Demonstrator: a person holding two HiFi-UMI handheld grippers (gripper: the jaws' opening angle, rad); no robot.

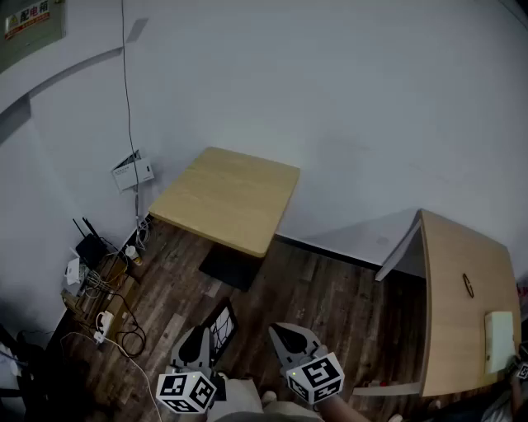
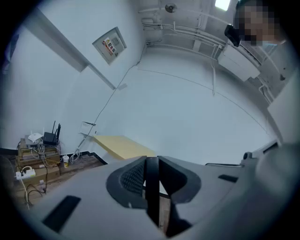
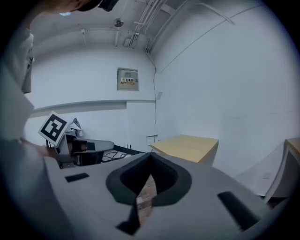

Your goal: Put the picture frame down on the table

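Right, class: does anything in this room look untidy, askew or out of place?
Yes: at the head view's lower left, loose cables and a white power strip sprawl over the wooden floor near the router.

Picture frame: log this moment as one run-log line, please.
left gripper: shut on picture frame | right gripper: shut, empty | placement: not yet done, table ahead across floor

Picture frame (image 1: 223,323) lower part hidden behind left hand-held gripper (image 1: 202,338); wall sign (image 1: 29,25) print unreadable.
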